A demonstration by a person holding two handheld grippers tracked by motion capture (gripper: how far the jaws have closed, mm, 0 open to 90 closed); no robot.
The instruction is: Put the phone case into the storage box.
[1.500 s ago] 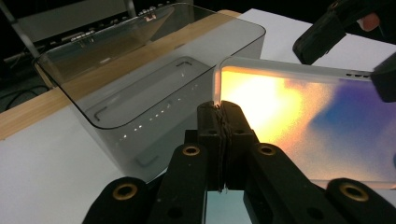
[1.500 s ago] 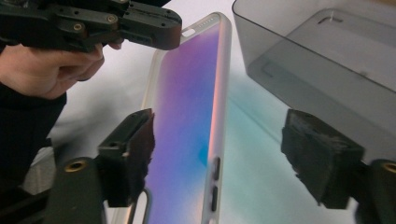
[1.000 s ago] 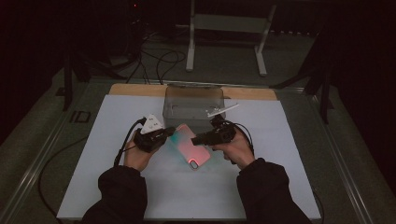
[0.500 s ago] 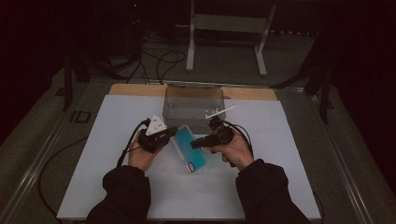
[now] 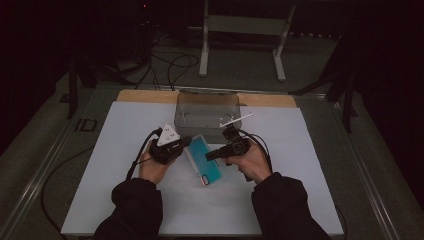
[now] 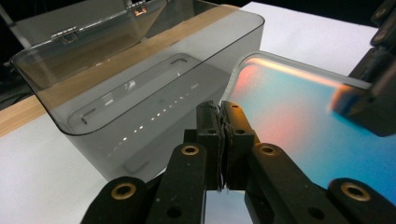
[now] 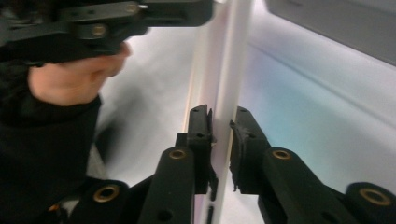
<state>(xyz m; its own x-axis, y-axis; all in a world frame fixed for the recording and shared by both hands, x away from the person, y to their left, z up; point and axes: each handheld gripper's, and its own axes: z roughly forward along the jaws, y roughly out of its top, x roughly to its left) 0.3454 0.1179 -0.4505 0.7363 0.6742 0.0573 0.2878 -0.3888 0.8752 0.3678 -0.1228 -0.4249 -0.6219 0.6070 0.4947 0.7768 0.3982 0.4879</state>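
Note:
A flat phone (image 5: 202,161) with a teal-to-pink back is held tilted over the white mat, between both grippers. My left gripper (image 5: 185,144) is shut on the thin rim of its left edge. In the left gripper view the closed jaws (image 6: 219,114) meet right where the phone (image 6: 299,116) begins. My right gripper (image 5: 209,155) pinches the phone's right side. The right gripper view shows the phone (image 7: 224,70) edge-on between the jaws (image 7: 221,125), with the left gripper (image 7: 140,14) on it higher up.
A clear grey plastic box (image 5: 207,114) stands just behind the phone with its lid open and leaning back; it is close ahead of the left gripper (image 6: 116,107). The white mat (image 5: 310,150) covers the table, with a wooden strip (image 5: 140,96) along its far edge.
The phone has turned over: a second ago its pink face showed, now the teal side faces up. Both hands stayed close together on either side of it.

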